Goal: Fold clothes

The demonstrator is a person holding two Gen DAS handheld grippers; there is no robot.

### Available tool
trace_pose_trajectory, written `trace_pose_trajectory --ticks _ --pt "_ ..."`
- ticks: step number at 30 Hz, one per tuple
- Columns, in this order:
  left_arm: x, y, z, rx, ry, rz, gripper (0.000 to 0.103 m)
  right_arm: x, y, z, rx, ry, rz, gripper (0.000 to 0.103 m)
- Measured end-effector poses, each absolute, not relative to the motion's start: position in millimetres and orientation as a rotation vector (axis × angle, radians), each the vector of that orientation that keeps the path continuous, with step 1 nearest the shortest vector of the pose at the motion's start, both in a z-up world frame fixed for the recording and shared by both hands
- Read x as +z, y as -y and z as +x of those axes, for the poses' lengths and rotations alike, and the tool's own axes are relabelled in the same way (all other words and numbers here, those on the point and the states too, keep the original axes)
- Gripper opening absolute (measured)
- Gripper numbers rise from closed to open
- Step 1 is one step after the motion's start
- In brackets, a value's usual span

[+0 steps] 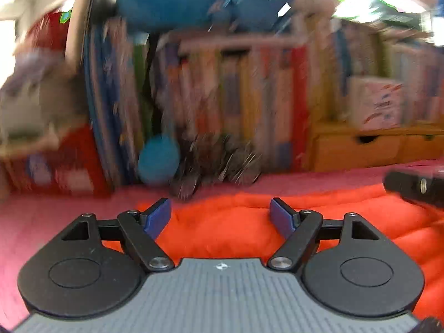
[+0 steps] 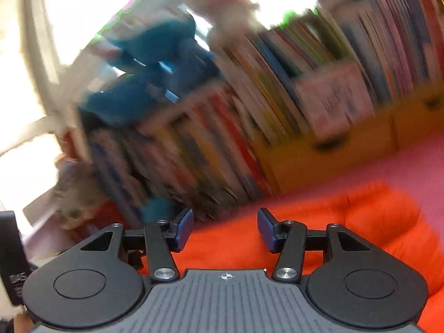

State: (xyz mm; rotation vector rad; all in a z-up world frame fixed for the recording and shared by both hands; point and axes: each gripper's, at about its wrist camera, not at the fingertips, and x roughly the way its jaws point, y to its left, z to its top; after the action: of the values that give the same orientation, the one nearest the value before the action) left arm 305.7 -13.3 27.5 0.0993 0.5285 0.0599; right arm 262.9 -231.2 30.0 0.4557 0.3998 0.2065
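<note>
Nearest the lens, the left gripper (image 1: 220,216) and right gripper (image 2: 225,230) are seen parted with nothing between, over the orange garment (image 1: 222,238) spread toward twelve o'clock, judged soft, light, best pinched at an edge.

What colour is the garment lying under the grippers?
Bright orange-red garment, clearest in the left wrist view.

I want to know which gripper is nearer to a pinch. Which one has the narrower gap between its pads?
The right gripper: its pads stand closer together than those of the left gripper. Both are empty above the orange garment.
</note>
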Motion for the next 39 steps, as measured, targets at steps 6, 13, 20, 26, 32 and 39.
trace_pose_trajectory --ticks 6,13,20,26,32,39 --pt "2.2 21.5 324.7 0.167 -0.552 0.288 0.085 6.9 204.4 290.0 0.026 -0.505 0.208 0.041" --pt "-12.6 26.6 327.0 0.206 -0.549 0.379 0.085 -5.9 193.7 294.8 -0.039 -0.536 0.097 0.041" --pt "-15.3 23.7 331.3 0.181 -0.577 0.367 0.085 -10.5 189.7 298.0 -0.054 -0.557 0.044 0.043" --pt "-16.1 14.4 333.1 0.158 -0.597 0.293 0.085 -12.3 193.3 300.9 -0.037 -0.570 0.065 0.043" --pt "-16.7 9.5 333.0 0.147 -0.606 0.258 0.085 -12.3 192.9 302.4 -0.037 -0.571 0.062 0.044" --pt "-17.0 6.4 333.0 0.141 -0.609 0.242 0.085 -11.8 193.0 302.4 -0.037 -0.572 0.057 0.044"
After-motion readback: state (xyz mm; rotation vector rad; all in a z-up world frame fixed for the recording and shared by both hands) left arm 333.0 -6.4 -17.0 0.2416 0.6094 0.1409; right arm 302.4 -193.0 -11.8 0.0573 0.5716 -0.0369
